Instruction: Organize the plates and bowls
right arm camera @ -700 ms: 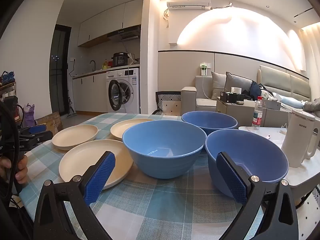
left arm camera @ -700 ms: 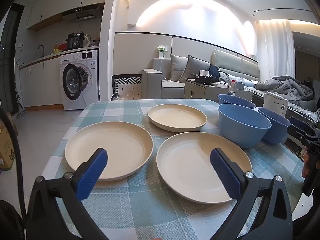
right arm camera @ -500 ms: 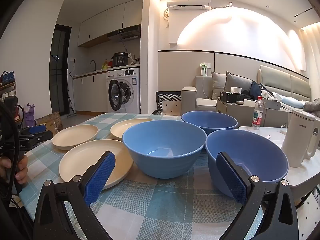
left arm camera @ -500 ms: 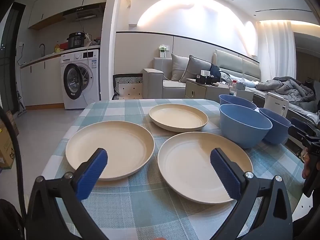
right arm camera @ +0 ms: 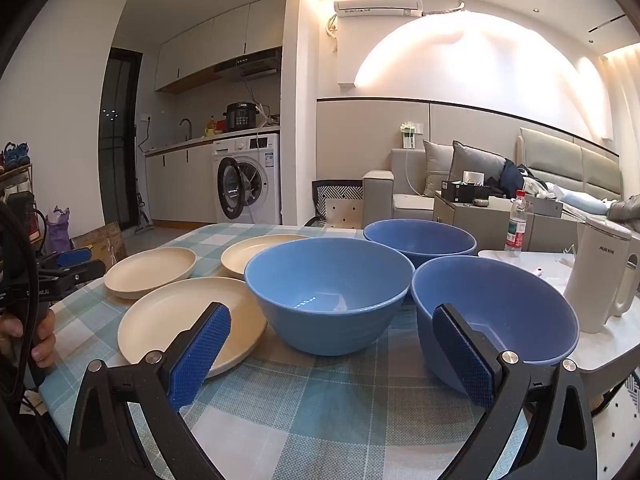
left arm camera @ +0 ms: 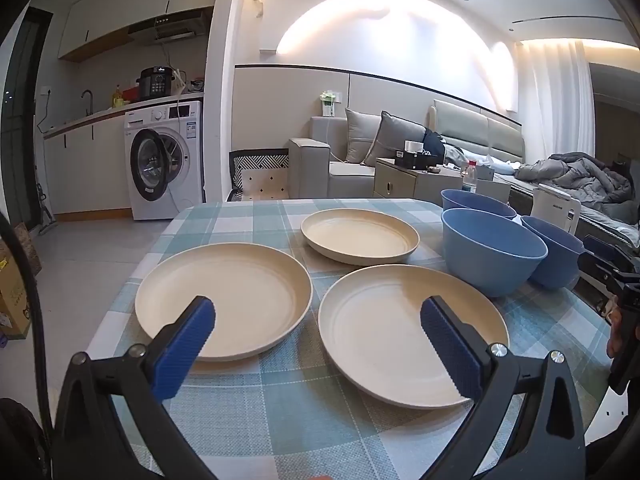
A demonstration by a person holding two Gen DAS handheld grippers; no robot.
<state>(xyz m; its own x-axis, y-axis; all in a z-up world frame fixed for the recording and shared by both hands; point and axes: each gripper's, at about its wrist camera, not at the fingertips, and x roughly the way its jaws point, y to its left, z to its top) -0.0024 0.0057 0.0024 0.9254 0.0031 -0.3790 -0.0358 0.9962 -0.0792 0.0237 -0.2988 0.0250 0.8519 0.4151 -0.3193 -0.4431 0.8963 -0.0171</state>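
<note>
Just beyond the left gripper (left arm camera: pixel 318 334), whose blue pads stand spread wide with nothing between them, two cream plates lie flat on the checked table (left arm camera: pixel 280 420), and the coming move turns on how they sit against that gripper. Taking the near right plate (left arm camera: pixel 400 332) as the landmark: it lies straight ahead and a little right of the gripper's centre line, its near rim below the right pad, while the near left plate (left arm camera: pixel 228 304) lies just beside it on the left, close but apart, with its near rim under the left pad. Farther back from the landmark, slightly to its left, sits the smaller far plate (left arm camera: pixel 360 234), also apart. To the landmark's right and behind it stand three blue bowls; the middle bowl (left arm camera: pixel 490 254) is nearest, almost at the landmark's far right rim. Plates being round, no long axis matters; a rim must be taken from the side. From the right wrist view, the right gripper (right arm camera: pixel 334 354), likewise wide apart and empty, faces the middle bowl (right arm camera: pixel 328 296) dead ahead, the right bowl (right arm camera: pixel 520 304) beside its right pad, and the far bowl (right arm camera: pixel 420 236) behind both. My judgement: the left gripper is nearer the plates, the right nearer the bowls, so each would stack its own kind.
</note>
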